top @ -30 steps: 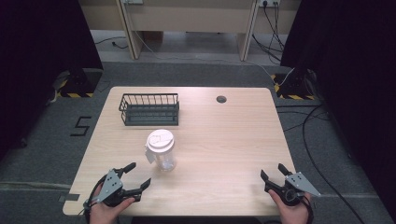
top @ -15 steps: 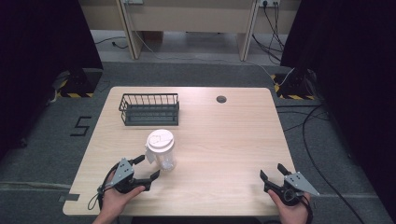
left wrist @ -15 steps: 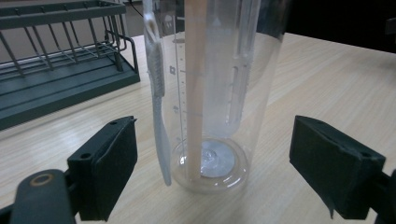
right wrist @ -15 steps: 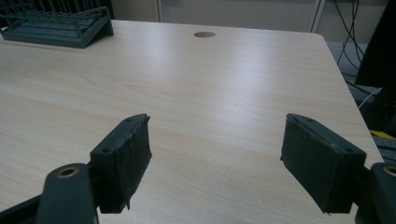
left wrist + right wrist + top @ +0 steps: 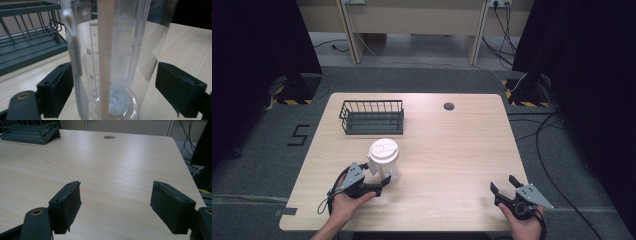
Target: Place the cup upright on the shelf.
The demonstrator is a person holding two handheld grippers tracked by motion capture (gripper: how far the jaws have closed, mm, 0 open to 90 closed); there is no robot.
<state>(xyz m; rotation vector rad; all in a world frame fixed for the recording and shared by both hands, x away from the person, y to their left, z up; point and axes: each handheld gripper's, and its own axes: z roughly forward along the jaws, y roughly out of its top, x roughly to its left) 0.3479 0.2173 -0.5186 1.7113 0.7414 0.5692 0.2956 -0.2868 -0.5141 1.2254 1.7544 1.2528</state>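
Observation:
A clear plastic measuring cup [image 5: 383,160] with a white lid stands upright on the wooden table [image 5: 452,150], left of centre. My left gripper [image 5: 379,176] is open at the cup's base, one jaw on each side. In the left gripper view the cup [image 5: 117,50] stands between the black pads [image 5: 60,87]. The left pad is close against the cup wall, and the right pad stands off with a gap. Printed scale marks and a white strip show on the cup. My right gripper [image 5: 507,188] is open near the table's front right corner, with bare table between its jaws [image 5: 116,202].
A dark wire basket [image 5: 372,116] stands at the back left, just behind the cup. It also appears in the left gripper view as the basket [image 5: 27,37]. A round cable hole [image 5: 449,106] sits near the back edge. Floor cables lie to the right of the table.
My left gripper has moved forward and to the right from the front edge, and its jaws now straddle the cup's base. The right gripper has barely moved.

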